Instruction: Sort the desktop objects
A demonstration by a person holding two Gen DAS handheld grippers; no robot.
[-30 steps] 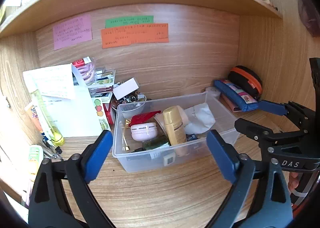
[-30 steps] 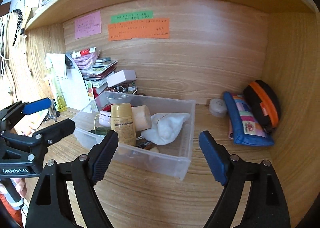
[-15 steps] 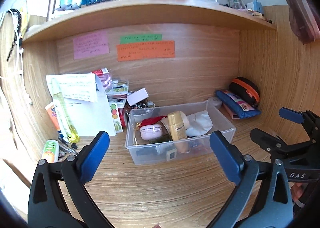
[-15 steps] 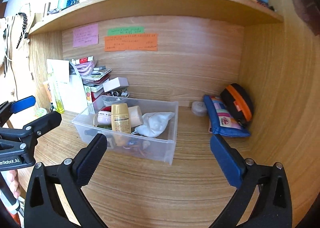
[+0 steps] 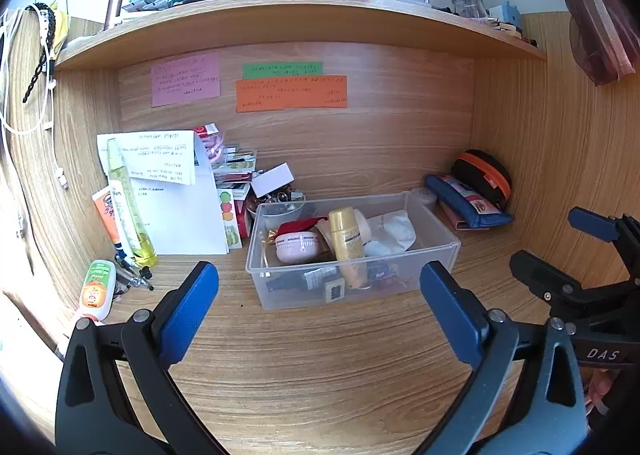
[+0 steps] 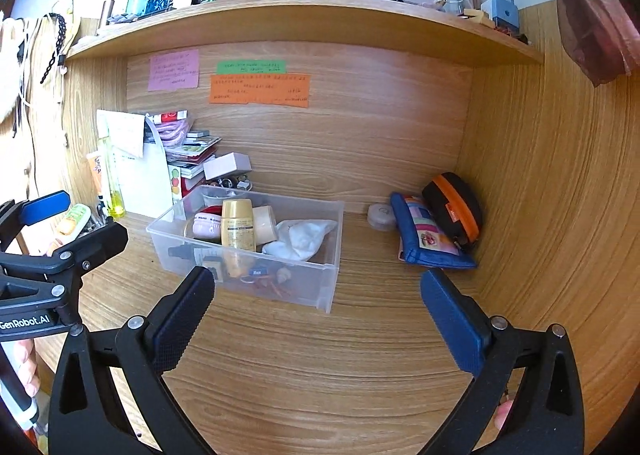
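Observation:
A clear plastic bin (image 5: 436, 225) (image 6: 334, 223) stands on the wooden desk. It holds a gold bottle (image 5: 347, 245) (image 6: 238, 233), a pink jar (image 5: 298, 247), a white cloth (image 5: 390, 229) (image 6: 304, 237) and small items. My left gripper (image 5: 320, 311) is open and empty, well in front of the bin. My right gripper (image 6: 318, 315) is open and empty, in front of the bin's right end. Each gripper shows at the edge of the other's view.
A blue pouch (image 6: 424, 235) and a black-orange case (image 6: 454, 203) lie in the back right corner beside a round white tin (image 6: 382, 216). Papers, books, a yellow bottle (image 5: 130, 207) and tubes (image 5: 97, 287) crowd the left. A loaded shelf (image 5: 300, 21) runs above.
Both grippers have drawn back and up from the bin. The bin looks smaller and the shelf top with its bottles has come into view.

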